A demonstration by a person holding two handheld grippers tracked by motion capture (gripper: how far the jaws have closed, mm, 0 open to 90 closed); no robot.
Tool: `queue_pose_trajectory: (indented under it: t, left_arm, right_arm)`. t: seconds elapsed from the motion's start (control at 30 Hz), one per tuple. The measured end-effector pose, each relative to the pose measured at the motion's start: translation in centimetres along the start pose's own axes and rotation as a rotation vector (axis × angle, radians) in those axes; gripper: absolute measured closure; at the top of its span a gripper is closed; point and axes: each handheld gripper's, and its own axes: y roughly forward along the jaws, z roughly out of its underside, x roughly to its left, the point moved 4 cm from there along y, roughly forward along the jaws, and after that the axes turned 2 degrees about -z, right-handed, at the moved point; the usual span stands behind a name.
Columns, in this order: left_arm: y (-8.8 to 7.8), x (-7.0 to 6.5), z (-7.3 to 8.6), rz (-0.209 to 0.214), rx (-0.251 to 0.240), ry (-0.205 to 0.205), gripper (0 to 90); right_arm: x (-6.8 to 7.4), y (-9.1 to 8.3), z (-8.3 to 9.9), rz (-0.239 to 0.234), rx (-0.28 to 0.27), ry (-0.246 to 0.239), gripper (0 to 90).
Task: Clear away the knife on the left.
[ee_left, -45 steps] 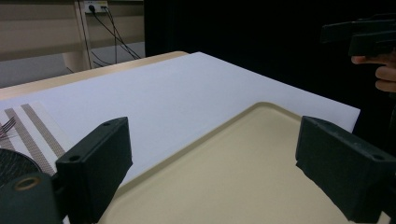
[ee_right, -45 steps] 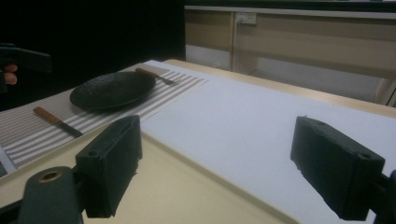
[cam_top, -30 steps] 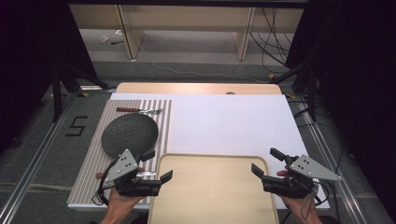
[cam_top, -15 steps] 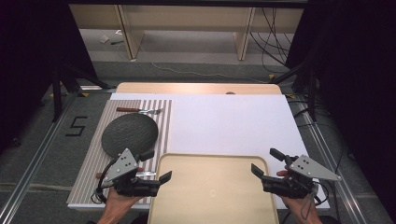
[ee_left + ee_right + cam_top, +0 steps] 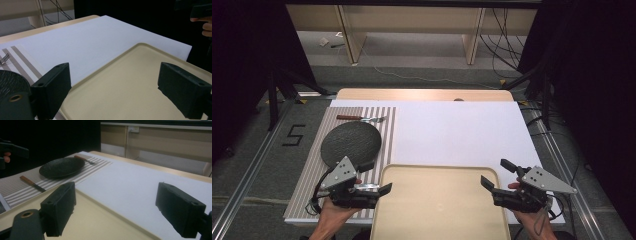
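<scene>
A beige tray [image 5: 439, 168] lies at the table's near edge, on a white sheet [image 5: 457, 130]. My left gripper [image 5: 377, 177] hovers at the tray's left rim, open, with nothing between the jaws. At the tray's right rim my right gripper [image 5: 494, 172] is also open and holds nothing. The left gripper view looks across the tray [image 5: 140, 75] between the wide-apart jaws of the left gripper [image 5: 117, 87]. In the right gripper view the right gripper [image 5: 120, 205] spans the tray's corner [image 5: 82, 220] and the sheet.
A black round plate [image 5: 351, 143] rests on a striped placemat [image 5: 309, 170] left of the tray. A wooden-handled fork [image 5: 362, 118] lies beyond it. A knife [image 5: 32, 183] lies on the mat on the plate's near side. Shelving and cables stand beyond the table.
</scene>
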Motion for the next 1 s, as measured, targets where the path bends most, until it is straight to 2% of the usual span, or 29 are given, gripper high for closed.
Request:
queue_pose_trajectory:
  t: [0.27,0.3,0.33,0.37,0.47,0.53,0.7,0.77,0.8,0.83,0.87,0.9,0.93,1.0]
  left_arm:
    - [-0.5,1.1,-0.2,-0.009,0.077,-0.007,11.9]
    - [-0.6,1.5,0.0,-0.024,0.117,-0.009,12.0]
    - [-0.6,1.5,0.0,-0.024,0.117,-0.009,12.0]
    - [-0.4,1.7,0.3,-0.047,0.147,0.008,11.9]
    - [-0.1,2.1,0.8,-0.065,0.209,0.035,11.8]
    - [-0.1,2.2,0.9,-0.069,0.218,0.042,11.8]
    - [-0.9,3.4,0.7,-0.08,0.267,0.034,12.7]
    - [-1.2,4.3,1.1,-0.084,0.328,0.032,12.8]
    - [-1.2,4.3,1.1,-0.084,0.328,0.032,12.8]
    - [-1.5,5.2,1.8,-0.102,0.394,0.028,12.8]
    - [-1.7,5.6,2.1,-0.114,0.424,0.028,12.8]
    - [-1.9,6.0,2.4,-0.138,0.441,0.039,12.8]
    - [-1.9,6.0,2.4,-0.138,0.441,0.039,13.3]
    - [-2.2,6.9,3.0,-0.183,0.495,0.06,13.8]
  right_arm:
    - [0.0,0.0,0.0,0.0,0.001,0.0,17.5]
    - [0.0,0.0,0.0,0.0,0.001,0.0,17.5]
    - [0.0,0.0,0.0,0.0,0.001,0.0,17.5]
    - [0.0,0.1,0.0,0.0,0.003,-0.001,17.5]
    - [0.0,0.1,0.0,0.0,0.003,-0.001,17.5]
    - [0.0,0.1,0.0,-0.001,0.003,-0.001,17.5]
    - [0.0,0.1,0.0,-0.004,0.004,0.001,17.5]
    - [0.0,0.1,0.0,-0.003,0.003,0.001,17.5]
    - [0.0,0.1,0.0,-0.003,0.003,0.001,17.5]
    - [0.0,0.1,0.0,-0.003,0.002,0.0,17.5]
    - [0.0,0.1,0.0,-0.003,0.002,0.0,17.5]
    - [0.0,0.1,0.0,-0.002,0.003,0.0,17.5]
    - [0.0,0.1,0.0,-0.002,0.003,0.0,17.5]
    - [0.0,0.1,0.0,-0.003,0.002,0.0,17.5]
